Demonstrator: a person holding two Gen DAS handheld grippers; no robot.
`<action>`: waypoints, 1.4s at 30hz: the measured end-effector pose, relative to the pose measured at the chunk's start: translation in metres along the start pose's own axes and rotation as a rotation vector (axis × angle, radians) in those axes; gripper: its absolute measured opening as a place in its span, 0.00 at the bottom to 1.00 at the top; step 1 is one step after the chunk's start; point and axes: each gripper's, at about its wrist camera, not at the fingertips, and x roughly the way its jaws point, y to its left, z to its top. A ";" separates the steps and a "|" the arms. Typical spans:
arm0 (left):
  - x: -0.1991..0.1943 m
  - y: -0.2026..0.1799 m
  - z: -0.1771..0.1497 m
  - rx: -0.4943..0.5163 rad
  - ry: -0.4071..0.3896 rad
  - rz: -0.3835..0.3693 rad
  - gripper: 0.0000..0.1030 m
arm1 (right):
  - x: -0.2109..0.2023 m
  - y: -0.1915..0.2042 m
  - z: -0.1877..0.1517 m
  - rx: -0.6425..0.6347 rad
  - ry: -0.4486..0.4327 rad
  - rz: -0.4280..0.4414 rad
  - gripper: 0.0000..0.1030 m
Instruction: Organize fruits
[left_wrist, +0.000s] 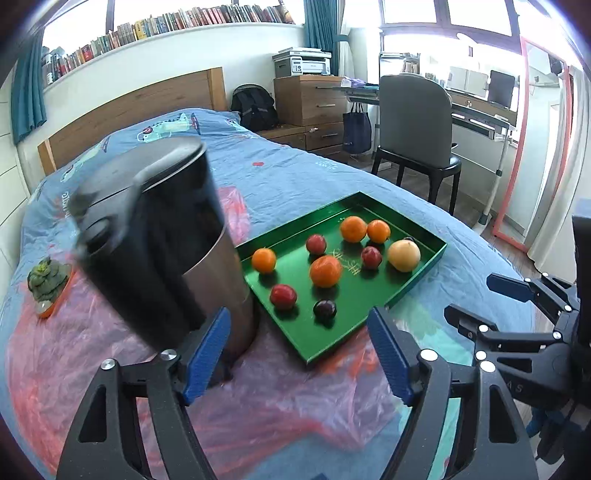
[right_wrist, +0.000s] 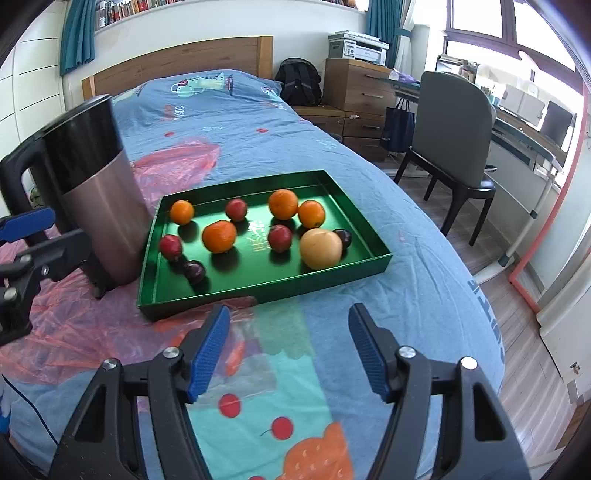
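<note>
Tray: the green tray (right_wrist: 207, 302) sits on the bed (right_wrist: 424, 295), its near left corner overlapping a pink plastic sheet (right_wrist: 74, 332), and every fruit I can see lies inside it.
Oranges: four of them, one by the tray's far left corner (right_wrist: 181, 212), a big one left of centre (right_wrist: 219, 236), and two touching near the far edge (right_wrist: 283, 204).
Red fruit: three, scattered among the oranges, one at the left edge (right_wrist: 171, 246).
Dark plums: two, one near the front left (right_wrist: 194, 271), one tucked behind the yellow fruit (right_wrist: 320, 248) at the right edge.
Sorting: kinds are mixed, not grouped, so I judge that either grouping is yet to come or gathering on the tray was the whole job.
Kettle: the kettle (right_wrist: 99, 199) stands just beside the tray's left edge, crowding that side.
Left claw: my left claw (left_wrist: 297, 350) is spread wide and empty, low at the near left corner, the kettle close ahead.
Right claw: my right claw (right_wrist: 288, 350) is likewise agape, holding nothing, short of the tray's near edge.
</note>
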 end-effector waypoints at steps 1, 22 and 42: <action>-0.011 0.008 -0.008 -0.012 -0.002 0.005 0.77 | -0.006 0.007 -0.003 -0.004 -0.002 0.012 1.00; -0.131 0.116 -0.111 -0.228 -0.012 0.162 0.87 | -0.086 0.150 -0.035 -0.117 -0.091 0.168 1.00; -0.111 0.091 -0.091 -0.211 0.019 0.186 0.99 | -0.075 0.098 -0.005 -0.122 -0.140 0.094 1.00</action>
